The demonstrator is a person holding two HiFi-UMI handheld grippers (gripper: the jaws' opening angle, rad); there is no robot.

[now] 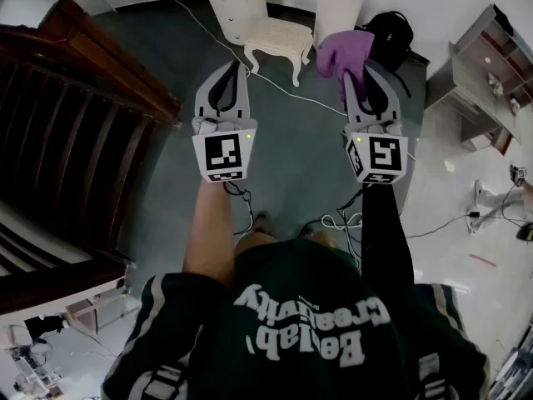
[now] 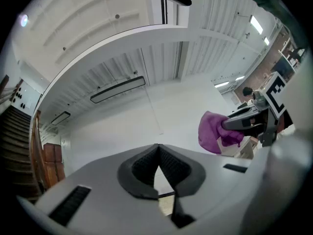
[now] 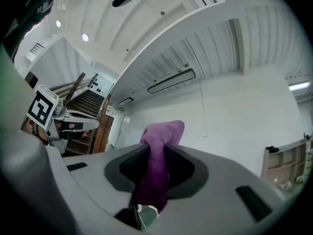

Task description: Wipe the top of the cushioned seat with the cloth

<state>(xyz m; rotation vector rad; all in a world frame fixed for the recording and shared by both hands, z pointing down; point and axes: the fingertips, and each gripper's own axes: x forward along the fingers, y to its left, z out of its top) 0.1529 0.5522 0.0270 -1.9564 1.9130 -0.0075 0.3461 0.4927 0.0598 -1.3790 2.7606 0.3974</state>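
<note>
Nearest is the person's dark green sweatshirt [image 1: 308,332], with white lettering that appears upside down in the head view and cannot be read with certainty. Both arms reach forward. Each gripper's cube shows a black-and-white square marker with no legible words. The left gripper [image 1: 236,69] has its ribbed jaws pressed together at the tips with nothing between them. The right gripper [image 1: 360,77] is clamped on the purple cloth [image 1: 348,50]; its own view shows the fabric running down between the pads and bunching above the tips. Both tools are held in the air above a grey-green floor [image 1: 291,148] crossed by white cables [image 1: 341,223]. Farther ahead, well apart from the cloth, stands the cushioned seat [image 1: 280,35], a small white stool with a cream top. A white cabinet [image 1: 238,5] stands behind it, a black bag [image 1: 391,30] to its right and a dark wooden staircase [image 1: 75,123] at the left.
</note>
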